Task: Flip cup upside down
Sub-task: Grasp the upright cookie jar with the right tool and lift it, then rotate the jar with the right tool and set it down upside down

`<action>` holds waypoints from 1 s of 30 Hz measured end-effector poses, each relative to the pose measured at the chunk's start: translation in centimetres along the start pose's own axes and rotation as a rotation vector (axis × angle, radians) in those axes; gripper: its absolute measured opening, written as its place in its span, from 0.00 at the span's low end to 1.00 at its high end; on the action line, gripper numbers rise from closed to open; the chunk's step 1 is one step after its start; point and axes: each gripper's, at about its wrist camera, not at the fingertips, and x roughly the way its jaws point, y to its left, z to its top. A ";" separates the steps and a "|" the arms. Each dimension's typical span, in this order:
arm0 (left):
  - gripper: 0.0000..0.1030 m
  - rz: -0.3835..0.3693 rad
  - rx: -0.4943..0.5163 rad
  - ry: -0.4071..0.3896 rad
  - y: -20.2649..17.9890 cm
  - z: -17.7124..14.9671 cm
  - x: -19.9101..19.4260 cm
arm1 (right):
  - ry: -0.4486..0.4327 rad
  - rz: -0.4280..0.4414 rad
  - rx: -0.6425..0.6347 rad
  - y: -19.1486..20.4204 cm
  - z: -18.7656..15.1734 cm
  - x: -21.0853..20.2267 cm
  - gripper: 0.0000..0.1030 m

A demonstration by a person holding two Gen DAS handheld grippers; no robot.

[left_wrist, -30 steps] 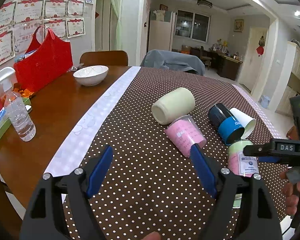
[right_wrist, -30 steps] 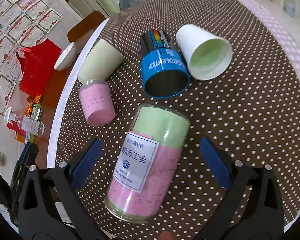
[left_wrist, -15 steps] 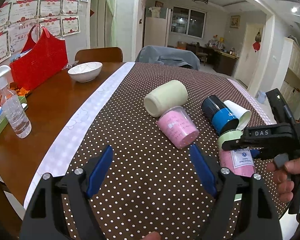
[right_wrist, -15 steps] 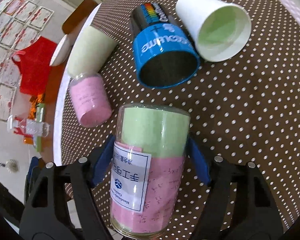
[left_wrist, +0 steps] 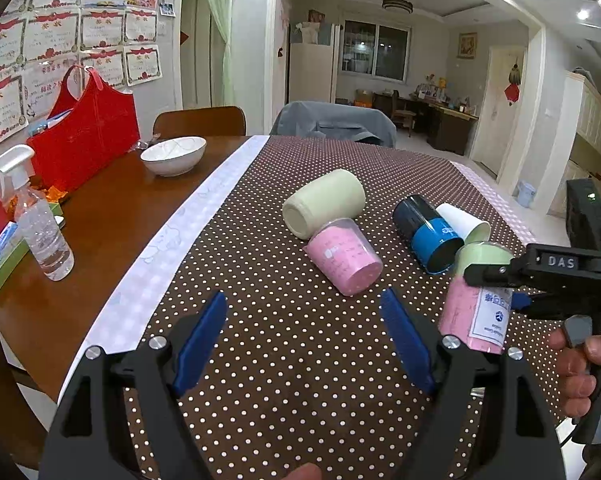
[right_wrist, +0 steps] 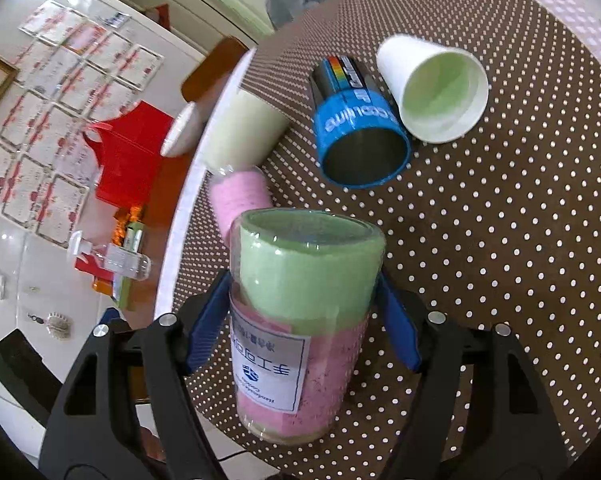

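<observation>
Far left, counter (left_wrist: 100,216): bare brown wood carries a clear spray bottle (left_wrist: 40,232), a red bag (left_wrist: 86,136) by the wall and a white bowl (left_wrist: 173,155).
Cloth: a brown polka-dot tablecloth (left_wrist: 300,340) covers the rest of the counter, edged by a pale strip.
Left tongs (left_wrist: 300,332): spread wide above the cloth, blue pads well apart, nothing between them.
Centre: a cream cup (left_wrist: 324,202) lies on its side, touching a pink-lined clear cup (left_wrist: 344,258), also on its side, just in front of it.
Right of centre: a black-and-blue cup (left_wrist: 428,236) lies on its side with its mouth toward the cameras; beside it lies a white paper cup (left_wrist: 462,222), touching it.
Task cup: a clear glass cup (right_wrist: 300,320) with green and pink paper lining and a white label is off the cloth near the counter's front edge, tilted, its green end up and leaning away from the right wrist camera.
Right tongs (right_wrist: 302,324): closed against the glass cup's sides, a blue pad pressed on each flank around mid-height.
Far right: in the left wrist view, a hand (left_wrist: 580,376) grips the black handle of the right tongs.
</observation>
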 end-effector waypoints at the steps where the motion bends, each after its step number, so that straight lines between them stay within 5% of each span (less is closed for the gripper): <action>1: 0.76 0.002 -0.002 -0.002 0.0 0.0 -0.2 | -0.009 0.006 -0.004 0.1 -0.1 -0.2 0.67; 11: 0.76 0.023 -0.006 -0.033 0.0 -0.4 -2.5 | -0.184 -0.011 -0.124 2.8 -0.9 -4.3 0.67; 20: 0.76 0.025 -0.007 -0.062 -0.1 -0.8 -4.3 | -0.393 -0.222 -0.338 5.6 -2.6 -6.3 0.67; 30: 0.76 0.032 -0.002 -0.060 -0.4 -1.1 -4.5 | -0.458 -0.352 -0.461 6.2 -3.8 -4.1 0.68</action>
